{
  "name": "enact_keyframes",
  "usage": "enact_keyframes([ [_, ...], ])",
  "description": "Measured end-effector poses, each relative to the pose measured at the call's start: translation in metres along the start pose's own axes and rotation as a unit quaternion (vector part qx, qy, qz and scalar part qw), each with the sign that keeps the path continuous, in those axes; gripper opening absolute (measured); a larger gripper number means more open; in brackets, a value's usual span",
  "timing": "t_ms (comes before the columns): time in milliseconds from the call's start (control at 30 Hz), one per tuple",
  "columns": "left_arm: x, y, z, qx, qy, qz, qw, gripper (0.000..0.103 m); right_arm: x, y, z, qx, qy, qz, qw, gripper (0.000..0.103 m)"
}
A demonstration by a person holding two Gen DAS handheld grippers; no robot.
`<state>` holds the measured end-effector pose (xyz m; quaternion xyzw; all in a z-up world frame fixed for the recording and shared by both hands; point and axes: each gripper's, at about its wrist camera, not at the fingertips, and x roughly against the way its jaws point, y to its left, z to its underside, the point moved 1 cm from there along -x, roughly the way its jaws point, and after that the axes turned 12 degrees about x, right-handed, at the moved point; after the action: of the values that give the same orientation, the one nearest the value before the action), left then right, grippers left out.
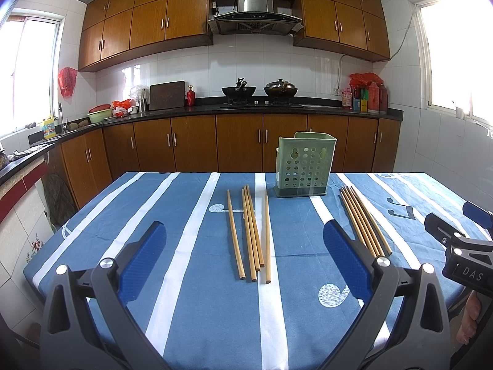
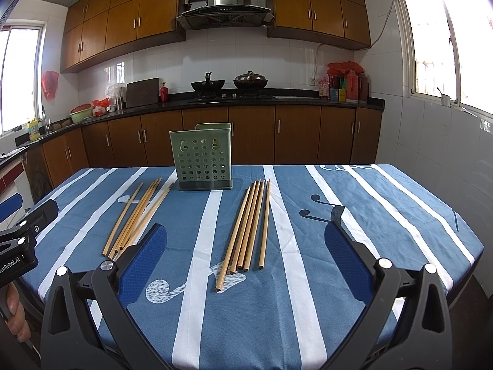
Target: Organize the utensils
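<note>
Both grippers hovering, jaws wide, holding nothing.
Chopsticks point(image 2: 246, 228) lying bunched mid-table, before the green perforated holder point(image 2: 201, 157) at the far edge; risk: grabbing several, scattering them.

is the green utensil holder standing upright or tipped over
Upright: the green holder stands on its dark base on the tablecloth, walls vertical and open top upward, in both views.

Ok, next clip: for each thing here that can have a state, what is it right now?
left tongs: open, holding nothing
right tongs: open, holding nothing
left group of chopsticks: lying flat on the tablecloth, loosely spread
right group of chopsticks: lying flat, close together
green holder: upright at the far side of the table, no chopsticks showing above its rim
wok lid: on the right wok
</note>
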<state>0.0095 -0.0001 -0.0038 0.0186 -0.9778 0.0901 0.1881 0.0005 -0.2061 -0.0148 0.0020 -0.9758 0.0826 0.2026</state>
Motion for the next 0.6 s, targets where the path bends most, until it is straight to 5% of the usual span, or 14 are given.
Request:
enact_keyframes([
  [467, -0.006, 0.004, 0.001, 0.003, 0.009, -0.009, 0.9999, 0.099, -0.008, 0.002, 0.003, -0.003, 0.014, -0.004, 1.000, 0.101],
  [600, -0.027, 0.009, 0.008, 0.009, 0.046, -0.032, 0.9984, 0.099, -0.024, -0.007, 0.005, -0.016, 0.042, -0.007, 0.999, 0.101],
])
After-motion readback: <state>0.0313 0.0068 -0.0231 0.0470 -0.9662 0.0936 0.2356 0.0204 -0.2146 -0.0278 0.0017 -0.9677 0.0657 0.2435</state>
